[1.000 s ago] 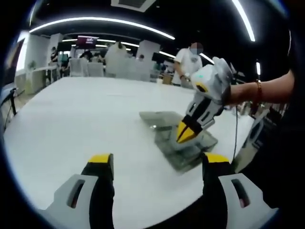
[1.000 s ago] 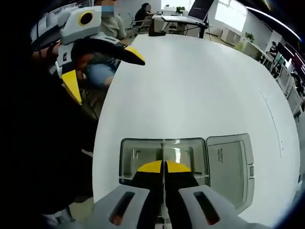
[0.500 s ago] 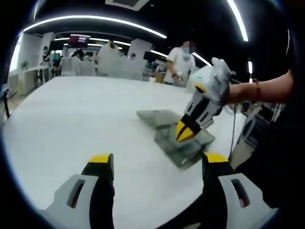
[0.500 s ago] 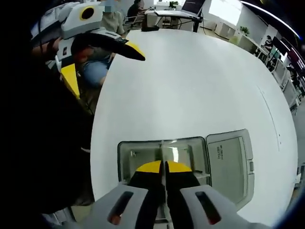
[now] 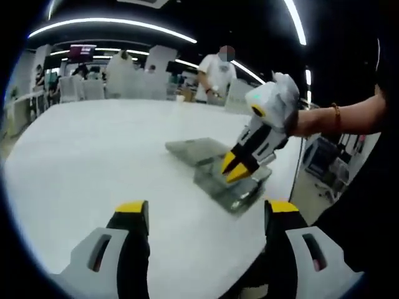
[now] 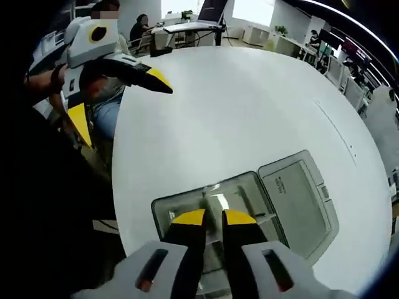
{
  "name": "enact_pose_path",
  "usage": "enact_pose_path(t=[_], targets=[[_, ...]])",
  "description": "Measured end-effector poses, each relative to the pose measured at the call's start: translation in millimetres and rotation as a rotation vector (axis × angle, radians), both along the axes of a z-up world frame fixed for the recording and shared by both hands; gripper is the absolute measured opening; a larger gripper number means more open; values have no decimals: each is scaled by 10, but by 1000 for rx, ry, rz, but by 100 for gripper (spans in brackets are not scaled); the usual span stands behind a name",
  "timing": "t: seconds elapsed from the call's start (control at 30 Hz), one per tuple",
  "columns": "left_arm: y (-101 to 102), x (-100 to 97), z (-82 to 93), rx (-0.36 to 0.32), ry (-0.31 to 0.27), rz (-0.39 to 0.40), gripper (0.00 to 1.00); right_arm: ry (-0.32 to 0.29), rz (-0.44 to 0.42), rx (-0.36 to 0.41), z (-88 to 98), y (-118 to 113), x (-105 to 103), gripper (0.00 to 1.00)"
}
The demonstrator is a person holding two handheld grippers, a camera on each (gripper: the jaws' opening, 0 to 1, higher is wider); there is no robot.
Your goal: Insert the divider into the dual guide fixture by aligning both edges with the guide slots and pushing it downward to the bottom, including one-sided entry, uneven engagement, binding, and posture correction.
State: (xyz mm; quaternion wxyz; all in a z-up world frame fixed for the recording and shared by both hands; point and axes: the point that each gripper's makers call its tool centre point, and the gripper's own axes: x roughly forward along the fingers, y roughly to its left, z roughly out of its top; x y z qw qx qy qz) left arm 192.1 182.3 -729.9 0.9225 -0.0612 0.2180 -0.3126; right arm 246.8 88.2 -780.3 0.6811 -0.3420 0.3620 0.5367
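The clear box-like guide fixture [image 6: 187, 205] lies on the white table [image 6: 237, 112] just ahead of my right gripper [image 6: 214, 218]. That gripper's yellow tips stand slightly apart over the fixture's middle, so it is open. A faint clear edge between them looks like the divider [image 6: 206, 198] standing in the fixture; its depth is unclear. In the left gripper view the right gripper [image 5: 235, 168] points down into the fixture [image 5: 232, 187]. My left gripper [image 5: 207, 208] hangs wide open and empty, well short of the fixture, and shows as the left gripper [image 6: 118, 93] off the table edge.
A flat clear lid or tray [image 6: 300, 200] lies beside the fixture, seen also as the lid [image 5: 192, 148]. The fixture sits close to the table's near edge. People [image 5: 215, 71], chairs and desks stand beyond the far side.
My right gripper's jaws, pressed together before, have parted a little over the fixture. Both views have shifted with the hands; the left gripper stays wide open.
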Motion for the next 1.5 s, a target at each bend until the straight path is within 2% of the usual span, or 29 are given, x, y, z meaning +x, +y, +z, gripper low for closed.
enact_pose_path(t=[0.13,0.2,0.3,0.37,0.47,0.53,0.63,0.73,0.83,0.97,1.1,1.17,1.23,1.33,1.5], targets=[[-139,13,0,16,-5,-40,74,-5,-61,69,95,-28,20,10],[-210,2,0,28,3,-41,74,-9,-58,86,107,-70,18,13],[-330,-21,53,33,3,-26,74,-21,-46,118,138,-119,29,17],[-401,-16,90,38,-12,-10,75,-22,-53,154,196,-167,43,20],[-547,-19,99,41,8,35,75,-20,-45,190,290,-271,28,23],[-611,-33,126,39,0,54,75,-38,-42,222,355,-323,55,24],[-750,-71,123,34,7,66,75,-30,-78,295,420,-451,86,28],[-830,-89,134,51,11,70,75,-42,-82,315,462,-612,72,31],[-907,-76,183,44,1,82,75,-36,-129,390,569,-759,54,32],[-952,-61,185,58,-4,97,76,-52,-166,421,635,-974,24,39],[-992,-76,219,50,-14,111,77,-75,-228,533,771,-1148,-17,45],[-1027,-99,262,58,-16,114,78,-82,-239,534,772,-1243,-54,52],[-1059,-126,344,78,-51,104,80,-100,-245,536,774,-1332,-107,57],[-1070,-169,400,75,-71,107,84,-103,-252,544,759,-1432,-202,63],[-917,-215,373,68,-61,142,92,-93,-244,544,747,-1521,-349,69]])
